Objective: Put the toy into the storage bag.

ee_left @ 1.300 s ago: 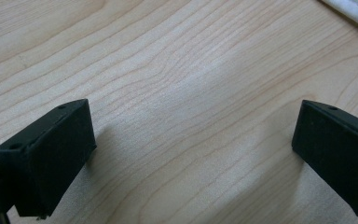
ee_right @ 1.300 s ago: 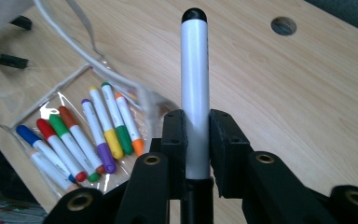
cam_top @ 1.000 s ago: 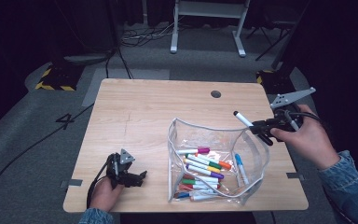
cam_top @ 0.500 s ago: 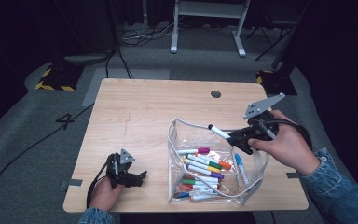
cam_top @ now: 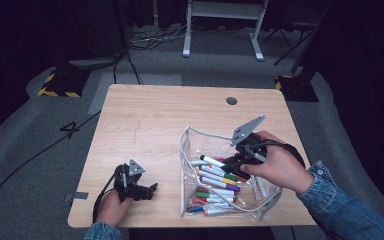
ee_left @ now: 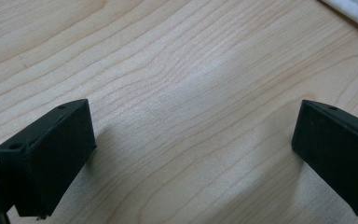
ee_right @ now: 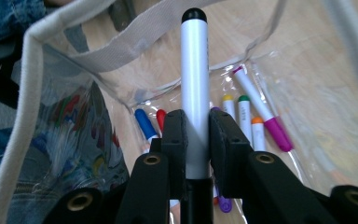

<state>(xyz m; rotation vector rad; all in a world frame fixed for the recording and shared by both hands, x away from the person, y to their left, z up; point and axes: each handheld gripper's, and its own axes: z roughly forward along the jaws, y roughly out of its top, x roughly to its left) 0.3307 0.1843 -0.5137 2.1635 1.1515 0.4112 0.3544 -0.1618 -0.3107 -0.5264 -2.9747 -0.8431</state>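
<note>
Near the front right corner of the light wooden worktop (cam_top: pixel 160 120), a clear plastic pouch with a white fabric rim (cam_top: pixel 185 150) stands open, holding a loose layer of coloured felt-tip markers (cam_top: pixel 220 181). The right gripper (cam_top: pixel 230 165) reaches into the mouth of the pouch from the right edge side. Its two black jaws are closed on a white-barrelled marker with a black cap (ee_right: pixel 195 84), pads pressing both sides of the barrel; the capped end projects forward beyond the jaws, above the markers lying on the pouch floor. In the high view the held marker (cam_top: pixel 211 160) points toward the left wall of the pouch.

The left gripper (cam_top: pixel 142 191) rests near the front left corner of the worktop, well apart from the pouch, in the person's left hand (cam_top: pixel 111 206). In the left gripper view its jaws stand wide apart over bare wood, with nothing between them. A corner of the pouch rim (ee_left: pixel 354 11) shows at the upper right of that view.
</note>
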